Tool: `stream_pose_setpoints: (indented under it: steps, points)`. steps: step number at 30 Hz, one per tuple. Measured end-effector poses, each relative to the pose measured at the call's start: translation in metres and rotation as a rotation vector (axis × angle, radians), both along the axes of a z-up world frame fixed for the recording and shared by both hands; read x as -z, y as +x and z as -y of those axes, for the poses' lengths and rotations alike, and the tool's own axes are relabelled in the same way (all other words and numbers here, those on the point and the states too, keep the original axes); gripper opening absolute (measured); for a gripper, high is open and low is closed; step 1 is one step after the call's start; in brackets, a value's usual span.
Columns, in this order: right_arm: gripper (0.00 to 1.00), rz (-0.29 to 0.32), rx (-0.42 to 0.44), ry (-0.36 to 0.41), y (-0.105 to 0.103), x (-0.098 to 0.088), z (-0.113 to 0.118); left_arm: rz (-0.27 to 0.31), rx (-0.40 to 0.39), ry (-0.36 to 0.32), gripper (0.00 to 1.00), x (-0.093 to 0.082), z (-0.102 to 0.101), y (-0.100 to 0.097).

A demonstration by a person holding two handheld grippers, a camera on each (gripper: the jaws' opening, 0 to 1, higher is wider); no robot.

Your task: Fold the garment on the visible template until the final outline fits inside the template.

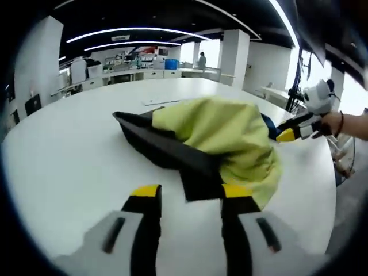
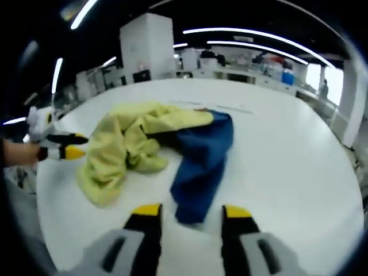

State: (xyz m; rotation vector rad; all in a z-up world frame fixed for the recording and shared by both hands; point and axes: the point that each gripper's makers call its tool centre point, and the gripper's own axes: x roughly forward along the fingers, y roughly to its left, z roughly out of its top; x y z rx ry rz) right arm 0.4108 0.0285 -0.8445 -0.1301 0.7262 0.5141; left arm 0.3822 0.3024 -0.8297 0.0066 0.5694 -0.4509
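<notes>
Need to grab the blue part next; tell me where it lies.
In the right gripper view the blue part lies on the white table, just ahead of the right gripper, adjoining the yellow fabric.

Illumination is even and bright, supplied by curved ceiling light strips [image 1: 123, 33] along the upper frame of both views and by daylight from windows [image 1: 213, 50] at upper centre of the left gripper view. The white table [image 1: 69, 149] reflects softly, without hard glare. Shadows under the garment [image 2: 155, 144] are faint and diffuse. Fisheye distortion bends straight lines toward the edges. The right gripper view shows overall motion blur; background detail is soft in both views.
</notes>
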Motion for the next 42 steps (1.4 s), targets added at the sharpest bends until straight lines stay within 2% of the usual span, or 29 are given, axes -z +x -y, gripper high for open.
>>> stream_pose_setpoints:
  steps: [2, 6, 7, 8, 11, 14, 16, 18, 22, 23, 26, 28, 30, 32, 37, 39, 42]
  points:
    - [0.28, 0.006, 0.005, 0.005, 0.002, 0.002, -0.001, 0.008, 0.004, -0.006, 0.3, -0.002, 0.006, 0.0]
    - [0.17, 0.021, 0.013, -0.008, 0.005, 0.001, 0.0, -0.023, -0.015, -0.008, 0.26, 0.005, 0.007, 0.001]
    - [0.15, 0.022, 0.016, -0.009, 0.005, 0.001, 0.0, 0.011, -0.024, 0.016, 0.24, 0.004, 0.004, 0.005]
    - [0.13, 0.03, 0.024, -0.008, 0.006, 0.0, 0.0, -0.014, -0.019, 0.013, 0.22, 0.007, 0.007, 0.002]
    - [0.08, 0.047, 0.036, -0.011, 0.008, -0.002, 0.002, -0.007, -0.019, 0.014, 0.19, 0.009, 0.005, 0.003]
    - [0.01, 0.059, 0.048, -0.011, 0.009, -0.003, 0.004, -0.008, -0.018, 0.009, 0.09, 0.008, 0.008, 0.003]
    - [0.0, 0.061, 0.061, 0.002, 0.011, -0.005, 0.005, 0.002, -0.013, 0.046, 0.07, 0.01, 0.006, 0.006]
    - [0.0, 0.059, 0.059, 0.008, 0.011, -0.005, 0.005, -0.001, -0.022, 0.043, 0.01, 0.008, 0.005, 0.007]
    - [0.0, 0.061, 0.055, 0.039, 0.011, -0.01, 0.006, 0.004, -0.014, 0.081, 0.0, 0.008, 0.0, 0.009]
    - [0.0, 0.056, 0.051, 0.077, 0.01, -0.014, 0.003, 0.011, -0.02, 0.083, 0.0, 0.004, -0.002, 0.009]
    - [0.0, 0.057, 0.043, 0.072, 0.01, -0.019, 0.008, 0.034, -0.03, 0.063, 0.0, -0.01, -0.006, 0.008]
    - [0.0, 0.066, 0.043, 0.079, 0.012, -0.026, 0.014, 0.059, -0.032, 0.072, 0.0, -0.025, -0.008, 0.006]
    - [0.0, 0.093, 0.064, 0.106, 0.015, -0.039, 0.016, 0.087, -0.044, 0.083, 0.0, -0.036, -0.016, 0.006]
    - [0.0, 0.106, 0.054, 0.097, 0.017, -0.047, 0.022, 0.101, -0.067, 0.095, 0.0, -0.045, -0.024, 0.004]
    - [0.0, 0.128, 0.059, 0.1, 0.02, -0.069, 0.036, 0.115, -0.135, 0.106, 0.0, -0.063, -0.044, -0.001]
    - [0.0, 0.134, 0.069, 0.104, 0.018, -0.078, 0.038, 0.138, -0.167, 0.084, 0.0, -0.073, -0.054, -0.002]
    - [0.0, 0.141, 0.071, 0.098, 0.02, -0.083, 0.048, 0.155, -0.197, 0.085, 0.0, -0.085, -0.067, -0.006]
